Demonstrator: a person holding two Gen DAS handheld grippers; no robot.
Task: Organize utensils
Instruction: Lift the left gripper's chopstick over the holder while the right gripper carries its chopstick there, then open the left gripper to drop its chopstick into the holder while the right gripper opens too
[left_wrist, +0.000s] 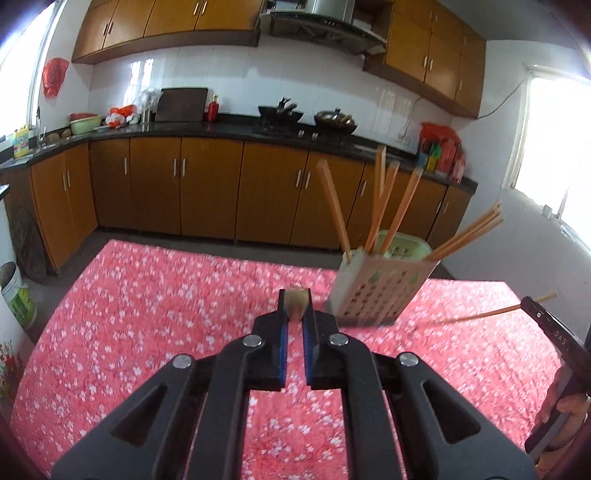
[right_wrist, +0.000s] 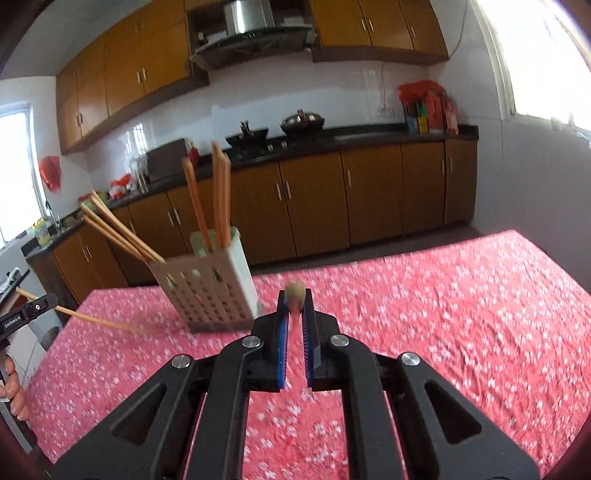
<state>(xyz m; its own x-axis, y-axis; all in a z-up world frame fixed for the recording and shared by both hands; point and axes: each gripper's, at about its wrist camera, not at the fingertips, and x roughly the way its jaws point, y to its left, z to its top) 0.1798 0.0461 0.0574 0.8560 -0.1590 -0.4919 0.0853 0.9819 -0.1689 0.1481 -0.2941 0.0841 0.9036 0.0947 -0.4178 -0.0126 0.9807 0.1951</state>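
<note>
Most chopsticks already stand in the slotted holder on the red floral tablecloth — the left gripper and right gripper each pinch one more chopstick end-on — still to be slotted.

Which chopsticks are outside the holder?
The two orange wooden chopsticks in the claws: left, right. All the others stand in the beige perforated holder.

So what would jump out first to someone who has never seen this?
The red flowered tablecloth fills the foreground. On it stands a perforated holder bristling with orange chopsticks. Each hand-held gripper, left and right, is clamped on one chopstick, seen end-on in its own view.
</note>
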